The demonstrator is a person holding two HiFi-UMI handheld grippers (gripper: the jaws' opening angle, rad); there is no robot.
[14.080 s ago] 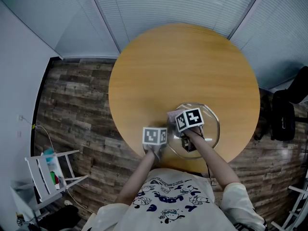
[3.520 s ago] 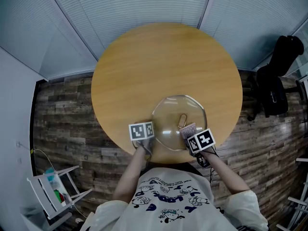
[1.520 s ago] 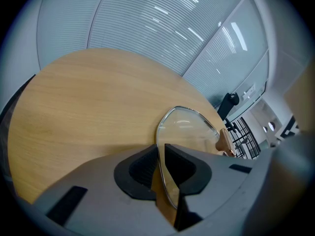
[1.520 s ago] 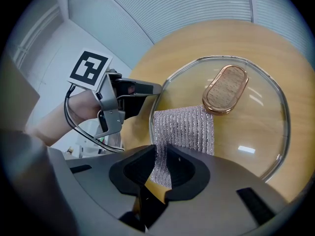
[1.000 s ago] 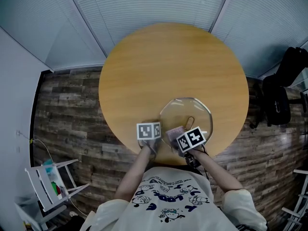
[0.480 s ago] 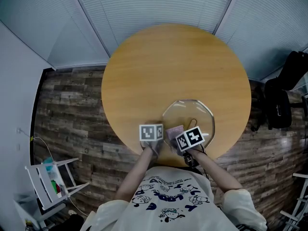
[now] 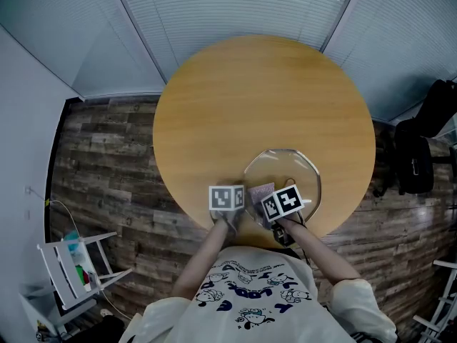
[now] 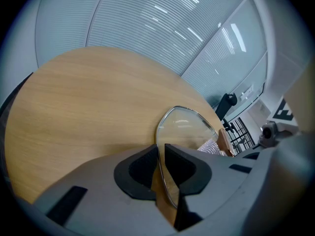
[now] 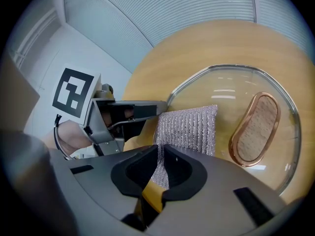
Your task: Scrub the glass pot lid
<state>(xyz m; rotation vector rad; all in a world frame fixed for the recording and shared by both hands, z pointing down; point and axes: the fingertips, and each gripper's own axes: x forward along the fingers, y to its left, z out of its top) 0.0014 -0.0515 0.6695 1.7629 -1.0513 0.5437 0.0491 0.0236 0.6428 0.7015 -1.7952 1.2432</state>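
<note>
In the head view the lid [image 7: 285,166] lies at the table's [image 7: 250,91] five o'clock; the left gripper view shows the left gripper [image 8: 161,154] nipped tight on its rim, the right gripper view the right gripper [image 9: 161,154] clamping a cloth [image 9: 189,127] on the glass (mid-scrub, I judge), which next needs sweeping toward three o'clock.

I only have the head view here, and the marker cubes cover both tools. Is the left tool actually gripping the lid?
Observer: Yes. The left gripper view shows the left tool with its jaws closed on the rim of the glass lid.
Operator: And the right one?
Observer: The right tool is shut on a silver mesh scrub cloth.
Operator: Where is that cloth on the lid?
Observer: It lies on the glass beside the oval copper-rimmed handle, with a gap between them.
</note>
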